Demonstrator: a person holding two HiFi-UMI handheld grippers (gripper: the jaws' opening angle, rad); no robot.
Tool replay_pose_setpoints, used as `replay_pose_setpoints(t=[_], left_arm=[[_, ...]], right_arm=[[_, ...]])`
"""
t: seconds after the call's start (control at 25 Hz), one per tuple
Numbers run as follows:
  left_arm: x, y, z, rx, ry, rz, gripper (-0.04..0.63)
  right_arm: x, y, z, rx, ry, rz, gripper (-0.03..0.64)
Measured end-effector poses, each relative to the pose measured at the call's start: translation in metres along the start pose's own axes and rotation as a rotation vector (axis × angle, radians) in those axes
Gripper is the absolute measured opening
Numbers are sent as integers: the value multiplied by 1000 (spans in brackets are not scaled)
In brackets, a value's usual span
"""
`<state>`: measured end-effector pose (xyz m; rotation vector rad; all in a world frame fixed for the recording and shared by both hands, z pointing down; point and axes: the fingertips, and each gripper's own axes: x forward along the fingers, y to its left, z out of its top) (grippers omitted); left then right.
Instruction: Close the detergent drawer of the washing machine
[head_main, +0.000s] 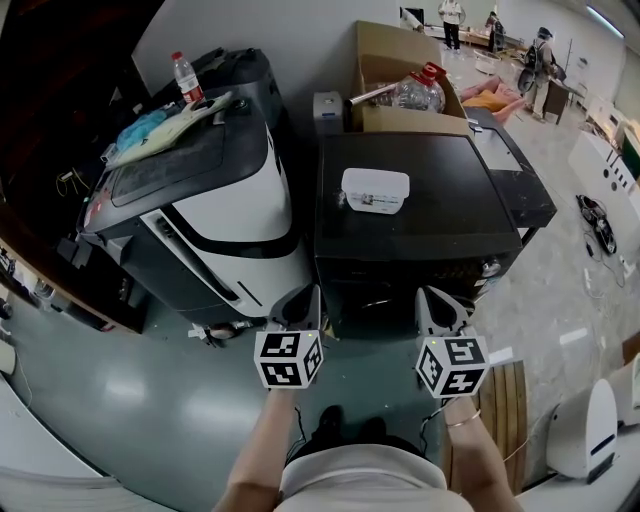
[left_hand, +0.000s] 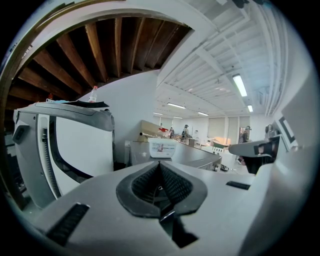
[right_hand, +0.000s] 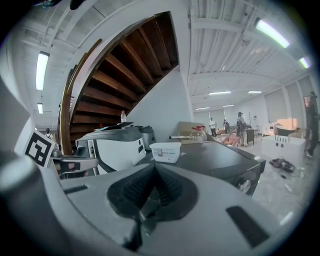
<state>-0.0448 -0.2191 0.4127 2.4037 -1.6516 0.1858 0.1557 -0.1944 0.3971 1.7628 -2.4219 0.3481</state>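
Observation:
The black washing machine (head_main: 420, 215) stands straight ahead, seen from above, with a white plastic tub (head_main: 375, 190) on its lid. Its dark front panel (head_main: 420, 272) carries a round knob (head_main: 490, 268); I cannot make out the detergent drawer on it. My left gripper (head_main: 303, 300) hangs just before the machine's front left corner, jaws shut and holding nothing. My right gripper (head_main: 437, 300) is level with it in front of the panel, also shut and empty. In the left gripper view the jaws (left_hand: 160, 162) meet at the tip. The right gripper view shows the jaws (right_hand: 155, 166) meeting too, with the knob (right_hand: 243, 186) to the right.
A white and grey machine (head_main: 200, 200) stands close on the left, with cloths and a bottle (head_main: 186, 77) on top. A cardboard box (head_main: 400, 85) with a large bottle sits behind the washer. A wooden slat panel (head_main: 505, 405) lies on the floor to my right. People stand far back.

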Motion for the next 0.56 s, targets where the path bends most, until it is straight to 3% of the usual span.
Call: replay_pose_setpoints(t=[0.56], left_arm=[[0,5,1,-8,-6,19,-5]], right_arm=[[4,2,0,-4,0,11,2]])
